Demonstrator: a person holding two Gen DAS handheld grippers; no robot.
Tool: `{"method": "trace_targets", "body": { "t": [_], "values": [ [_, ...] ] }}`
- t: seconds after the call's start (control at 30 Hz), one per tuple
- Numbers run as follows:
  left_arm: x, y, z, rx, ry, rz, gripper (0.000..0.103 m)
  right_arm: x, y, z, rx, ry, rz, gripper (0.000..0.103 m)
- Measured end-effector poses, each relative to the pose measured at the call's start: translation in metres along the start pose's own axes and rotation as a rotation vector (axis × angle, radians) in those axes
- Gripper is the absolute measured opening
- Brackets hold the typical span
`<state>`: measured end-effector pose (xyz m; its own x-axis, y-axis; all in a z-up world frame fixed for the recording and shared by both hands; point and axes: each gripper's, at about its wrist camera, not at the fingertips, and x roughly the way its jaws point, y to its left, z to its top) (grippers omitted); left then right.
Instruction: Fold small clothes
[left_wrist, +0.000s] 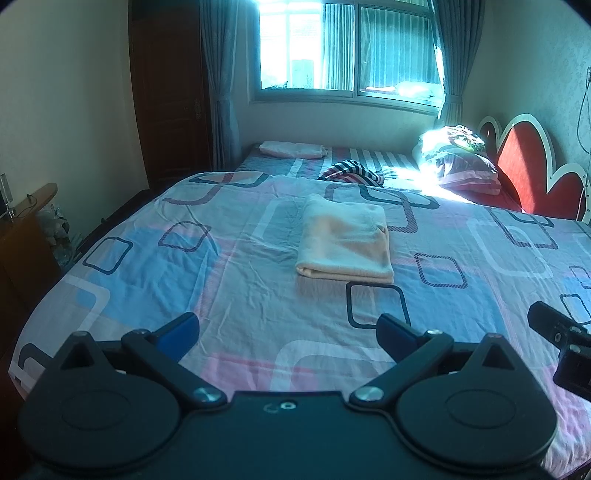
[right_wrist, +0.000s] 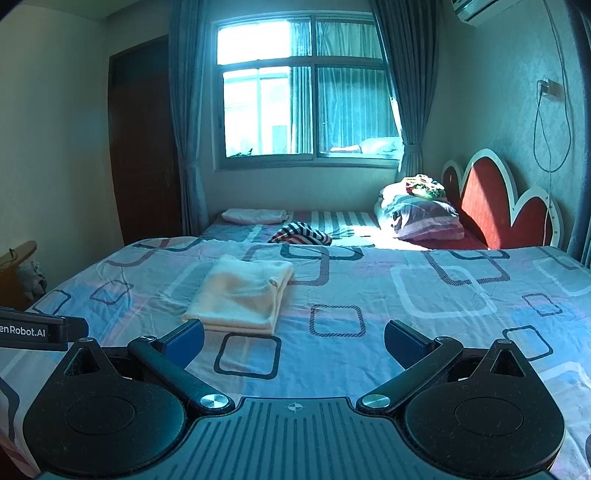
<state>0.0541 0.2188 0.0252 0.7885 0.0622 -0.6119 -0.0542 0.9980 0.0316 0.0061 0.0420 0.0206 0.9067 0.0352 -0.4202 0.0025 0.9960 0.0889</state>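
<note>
Pale peach-cream cloth, soft and looking like knit or terry, makes up the folded garment (left_wrist: 345, 240) that lies flat on the patterned bedsheet (left_wrist: 147, 258), at about twelve o'clock from the left gripper (left_wrist: 287, 334) and at roughly eleven o'clock from the right gripper (right_wrist: 293, 341). It already sits as a neat stacked rectangle, with layered edges showing along its near side and a rolled fold at the far right corner, so the folding of this piece looks largely done. I judge it light and limp: it will sag and fall open if lifted by a single layer, and the stack could slide apart over the smooth sheet if pushed from one side. The safest hold is probably at the two near corners, pinching through all the layers at once, one gripper to each corner, so the fold keeps its shape. Both grippers hover low over the sheet, well short of the cloth and touching nothing; each has its blue-padded jaws spread wide with only bedding between them. Farther off, at about one o'clock, a striped garment (left_wrist: 352, 173) lies crumpled near the pillows (left_wrist: 465, 166), and may be the next piece to fold. Its loose heap would need spreading flat first.
</note>
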Motion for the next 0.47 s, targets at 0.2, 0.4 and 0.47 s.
{"method": "trace_targets", "body": {
  "t": [0.2, 0.4, 0.47],
  "values": [
    [0.011, 0.003, 0.0, 0.004, 0.02, -0.024, 0.102, 0.006, 0.003, -0.002, -0.004, 0.011, 0.002, 0.102],
    [0.032, 0.012, -0.003, -0.052, -0.017, -0.149, 0.1, 0.019, 0.001, -0.006, -0.007, 0.038, -0.011, 0.102],
    [0.046, 0.016, 0.001, -0.084, -0.004, -0.158, 0.101, 0.026, -0.003, -0.009, -0.002, 0.053, -0.025, 0.102]
  ]
}}
